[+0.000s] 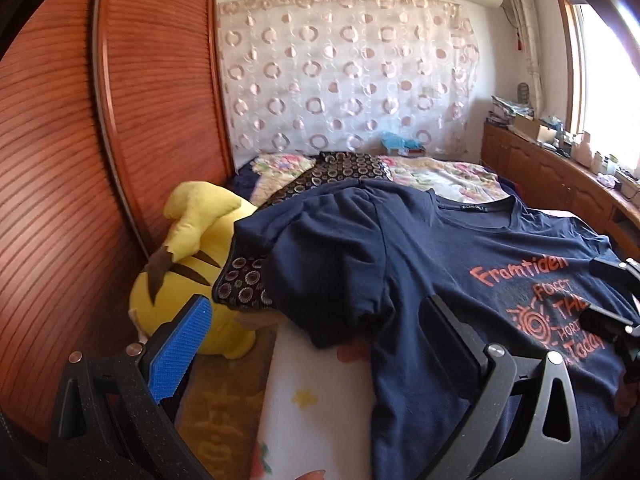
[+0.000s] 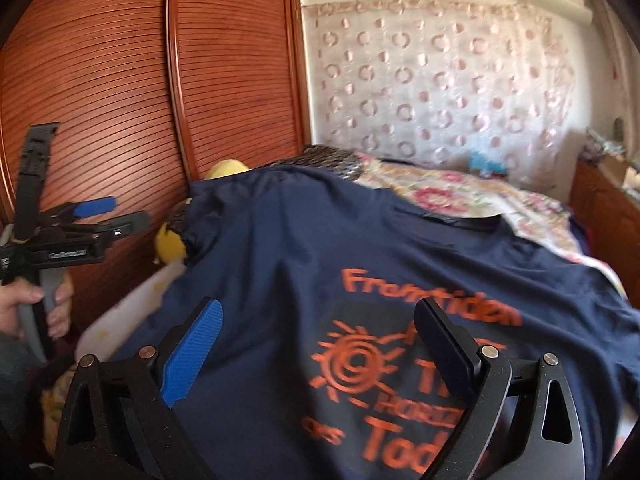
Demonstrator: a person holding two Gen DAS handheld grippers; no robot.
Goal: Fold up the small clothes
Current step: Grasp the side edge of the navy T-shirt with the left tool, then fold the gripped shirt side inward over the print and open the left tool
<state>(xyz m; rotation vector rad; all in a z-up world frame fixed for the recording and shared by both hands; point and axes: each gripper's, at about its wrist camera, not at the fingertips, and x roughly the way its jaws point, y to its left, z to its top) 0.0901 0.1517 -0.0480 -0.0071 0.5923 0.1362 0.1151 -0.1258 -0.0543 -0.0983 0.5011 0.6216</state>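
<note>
A navy T-shirt (image 1: 460, 264) with orange print lies spread face up on the bed, collar toward the far wall; it also shows in the right wrist view (image 2: 320, 264). Its left sleeve (image 1: 332, 280) drapes over a patterned cushion. My left gripper (image 1: 316, 320) is open and empty, hovering over the sleeve and the shirt's left side. My right gripper (image 2: 324, 340) is open and empty, above the orange print (image 2: 400, 368). The left gripper also shows in the right wrist view (image 2: 116, 212) at the left, and the right gripper shows at the edge of the left wrist view (image 1: 608, 292).
A yellow plush toy (image 1: 188, 272) lies left of the shirt against the wooden wardrobe (image 1: 80, 160). A dark patterned cushion (image 1: 248, 280) sits under the sleeve. A floral quilt (image 1: 440, 176) covers the far bed. A wooden cabinet (image 1: 560, 176) with clutter runs along the right.
</note>
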